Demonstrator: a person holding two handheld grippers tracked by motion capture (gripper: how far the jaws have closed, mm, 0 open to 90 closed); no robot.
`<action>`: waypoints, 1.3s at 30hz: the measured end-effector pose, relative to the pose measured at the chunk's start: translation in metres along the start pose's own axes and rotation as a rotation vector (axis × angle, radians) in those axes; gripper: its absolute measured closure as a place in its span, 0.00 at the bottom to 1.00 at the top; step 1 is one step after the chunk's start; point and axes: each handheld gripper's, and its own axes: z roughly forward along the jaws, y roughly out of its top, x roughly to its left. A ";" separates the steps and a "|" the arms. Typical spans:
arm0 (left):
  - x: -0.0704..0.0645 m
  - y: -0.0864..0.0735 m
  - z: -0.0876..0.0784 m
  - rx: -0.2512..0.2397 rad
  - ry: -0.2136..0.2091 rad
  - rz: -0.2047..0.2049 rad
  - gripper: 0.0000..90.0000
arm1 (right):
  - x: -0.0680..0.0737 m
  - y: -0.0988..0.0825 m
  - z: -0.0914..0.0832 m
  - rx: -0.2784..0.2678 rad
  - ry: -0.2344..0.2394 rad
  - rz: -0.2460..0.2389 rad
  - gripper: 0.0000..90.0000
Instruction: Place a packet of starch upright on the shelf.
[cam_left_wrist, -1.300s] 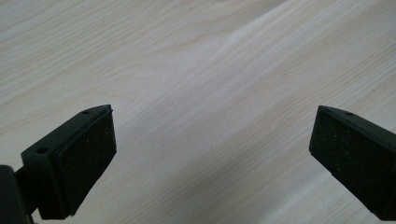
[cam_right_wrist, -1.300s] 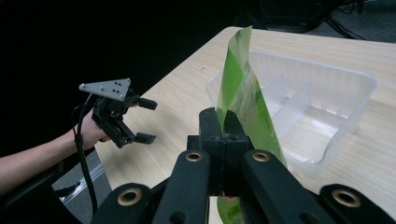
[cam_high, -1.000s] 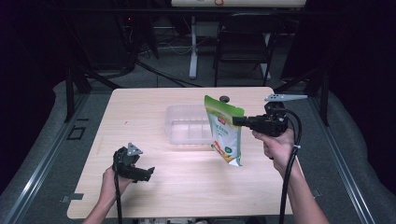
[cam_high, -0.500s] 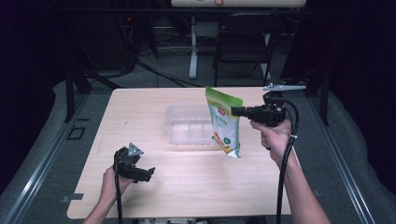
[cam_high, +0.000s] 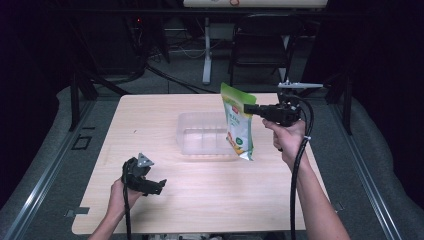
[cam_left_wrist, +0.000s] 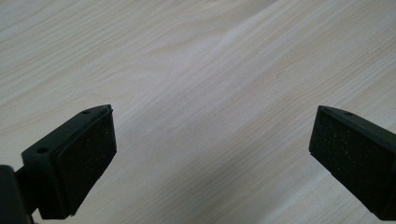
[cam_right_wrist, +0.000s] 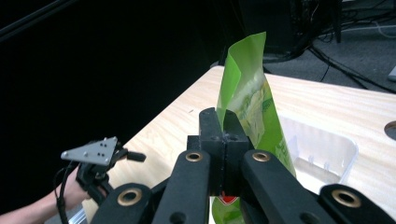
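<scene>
A green snack pouch (cam_high: 239, 125) hangs in the air over the right end of a clear plastic tub (cam_high: 202, 135). My right gripper (cam_high: 248, 108) is shut on the pouch's upper edge and held level, pointing left. In the right gripper view the jaws (cam_right_wrist: 224, 128) pinch the pouch (cam_right_wrist: 245, 100) edge-on, with the tub (cam_right_wrist: 327, 149) below. My left gripper (cam_high: 156, 186) rests low near the table's front left. Its jaws stand wide open (cam_left_wrist: 214, 112) over bare wood, with nothing between them.
The light wooden table (cam_high: 150, 115) has free room left of the tub and along the front. Dark floor, a chair (cam_high: 260, 50) and cables lie beyond the far edge. The left hand with its gripper (cam_right_wrist: 100, 156) appears far off in the right gripper view.
The right gripper has lifted the pouch and carried it a little away from the person, toward the tub's right end. The left gripper has stayed put.
</scene>
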 end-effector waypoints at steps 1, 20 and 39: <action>0.000 0.000 0.000 0.000 0.000 -0.001 0.01 | 0.000 0.001 0.001 -0.007 -0.001 0.004 1.00; 0.000 0.000 0.000 -0.001 -0.008 -0.002 0.01 | -0.009 0.006 0.031 -0.043 -0.070 0.048 1.00; 0.000 -0.001 0.001 0.007 -0.012 0.003 0.01 | -0.024 -0.001 0.055 -0.068 -0.087 0.111 1.00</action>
